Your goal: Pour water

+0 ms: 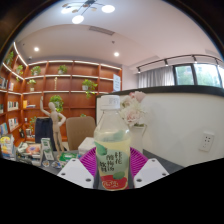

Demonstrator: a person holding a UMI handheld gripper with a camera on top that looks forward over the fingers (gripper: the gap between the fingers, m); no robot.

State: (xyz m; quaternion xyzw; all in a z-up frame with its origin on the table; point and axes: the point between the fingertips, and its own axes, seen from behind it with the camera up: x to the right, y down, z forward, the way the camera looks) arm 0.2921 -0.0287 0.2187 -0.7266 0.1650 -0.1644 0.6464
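Bottle: a clear plastic bottle (112, 145) with a white cap and a red, green and white label, upright at bottom centre of the frame.
Contents: a pale yellowish liquid fills most of it, up to just below the neck.
Tool: the tool (112, 168) has its two white fingers either side of the bottle's lower half, the pink pads (87, 160) against the label on both sides; it looks clamped on the bottle.
Support: what is under the bottle is hidden, so I cannot tell whether it stands on a counter or hangs in the grip.
Weight: nearly full, so probably fairly heavy for its size, with the load shifting once it tips.
Stiffness: thin plastic walls likely give under a squeeze; too hard a grip could dent them.
Slip: the glossy label may be slick, so the pads need firm, even pressure.
Hold point: the labelled middle to lower body seems best, near the weight's centre.
Cap: on, so it must come off before pouring.
Background: wooden shelves (62, 85) with plants at left, a window (185, 75) at upper right.
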